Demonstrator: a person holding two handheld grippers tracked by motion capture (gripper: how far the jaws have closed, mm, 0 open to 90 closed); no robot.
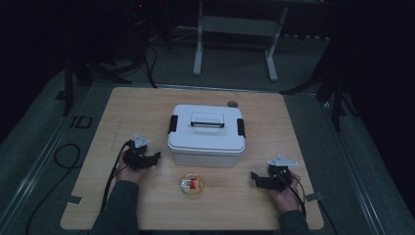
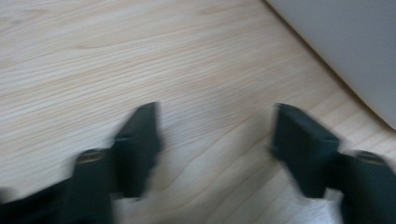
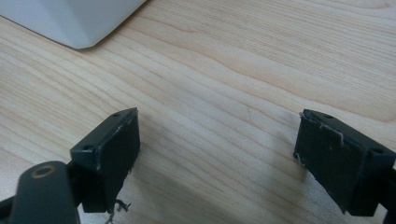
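White lidded box [image 1: 206, 134] latched shut; left tongs [image 1: 157, 156] and right tongs [image 1: 253, 176] apart, empty.

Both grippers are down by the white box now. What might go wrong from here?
The white box has its black latches shut and its handle flat, so lifting the lid early would likely drag the whole box. The round tin sits between the open left gripper and right gripper; a sweep could knock it.

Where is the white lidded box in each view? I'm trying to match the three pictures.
High view: white box at the table's middle, between both grippers.
Left gripper view: its pale wall fills the upper right corner.
Right gripper view: its corner sits top left.
Shared landmark: the light wooden tabletop.
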